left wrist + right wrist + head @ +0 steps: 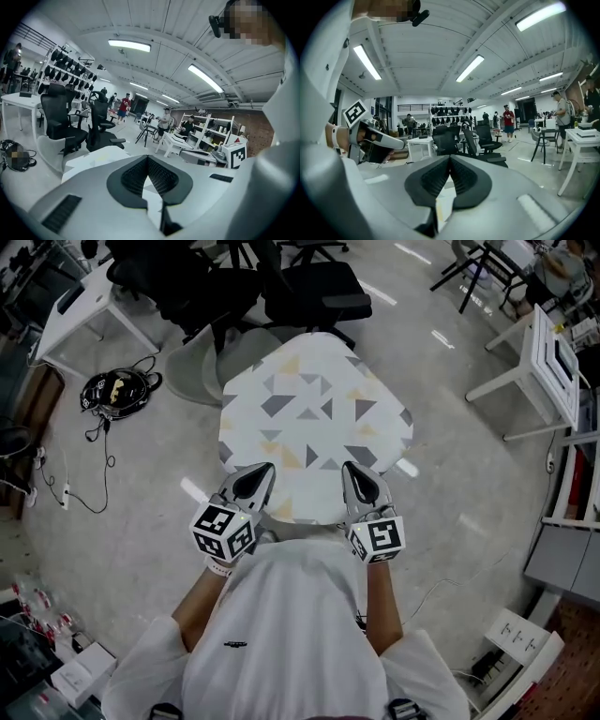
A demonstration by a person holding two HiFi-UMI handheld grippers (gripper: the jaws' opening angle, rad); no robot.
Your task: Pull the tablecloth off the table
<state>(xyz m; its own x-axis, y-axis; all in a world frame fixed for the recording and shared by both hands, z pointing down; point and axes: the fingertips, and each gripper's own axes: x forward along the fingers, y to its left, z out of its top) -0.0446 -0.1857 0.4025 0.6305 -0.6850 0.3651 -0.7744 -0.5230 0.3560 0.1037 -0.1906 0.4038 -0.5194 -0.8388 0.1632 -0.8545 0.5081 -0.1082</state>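
A white tablecloth (314,418) printed with grey and yellow triangles covers a small table in front of me. Both grippers hover over its near edge. In the head view my left gripper (265,468) points at the near left part of the cloth, my right gripper (348,468) at the near right. In the left gripper view the left gripper (147,157) has its jaws shut tip to tip with nothing between them, and the cloth (91,159) lies beyond. The right gripper (450,157) is likewise shut and empty, with a strip of cloth (443,204) showing below its pads.
Black office chairs (314,287) and a grey chair (192,371) stand just behind the table. White desks (89,310) (530,362) flank the room. A black device with cables (117,390) lies on the floor at left. People (124,105) stand far off.
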